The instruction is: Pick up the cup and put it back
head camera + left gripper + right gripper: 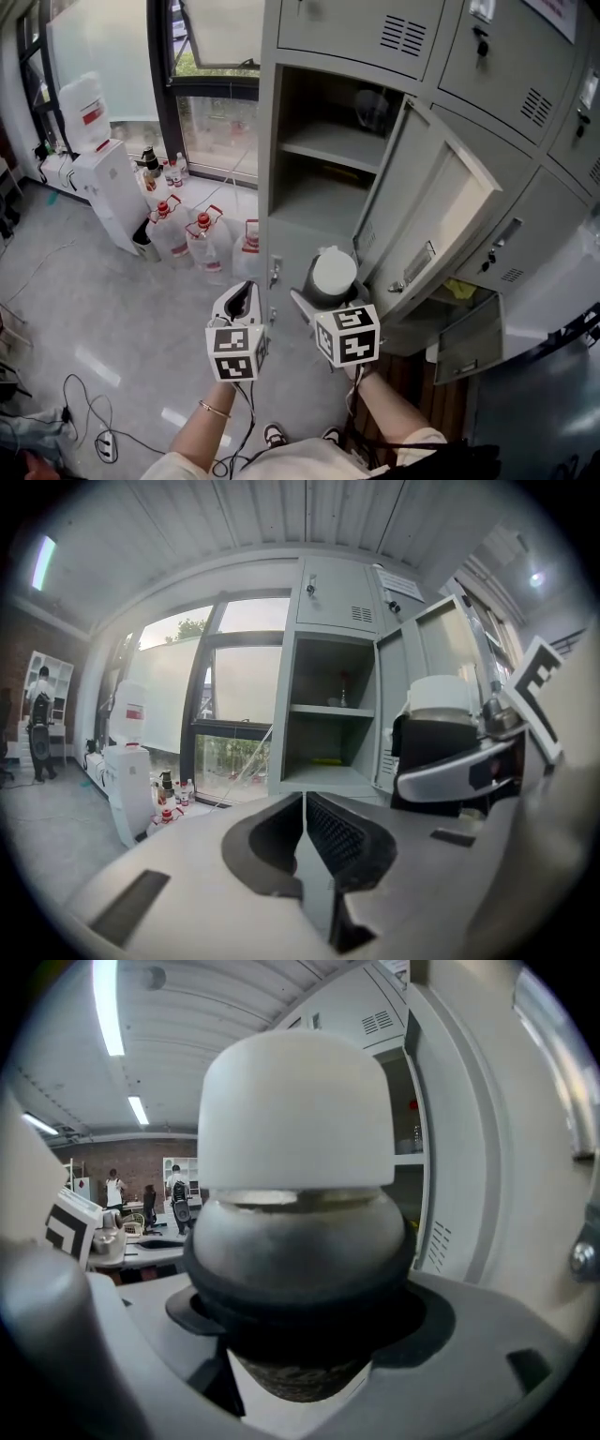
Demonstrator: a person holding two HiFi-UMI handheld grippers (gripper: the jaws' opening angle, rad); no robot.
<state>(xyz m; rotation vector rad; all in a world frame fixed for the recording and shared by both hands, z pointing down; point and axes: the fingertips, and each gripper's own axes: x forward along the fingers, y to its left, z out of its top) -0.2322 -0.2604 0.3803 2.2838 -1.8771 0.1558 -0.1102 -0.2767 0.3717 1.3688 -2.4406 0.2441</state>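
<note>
L tongs [246, 295] closed, empty, R tongs [326, 298] clamped on cup [334, 272]

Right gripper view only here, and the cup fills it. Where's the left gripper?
Observer: Left gripper is just left of the cup in the head view. Its tongs are shut with nothing in them.
Operator: Cup put away yet?
Observer: No. It's outside the locker, held in front of the face below the open compartment, and not on the shelf.
Operator: Anything underfoot?
Observer: Water jugs with red caps stand on the floor, left of the locker's base.
</note>
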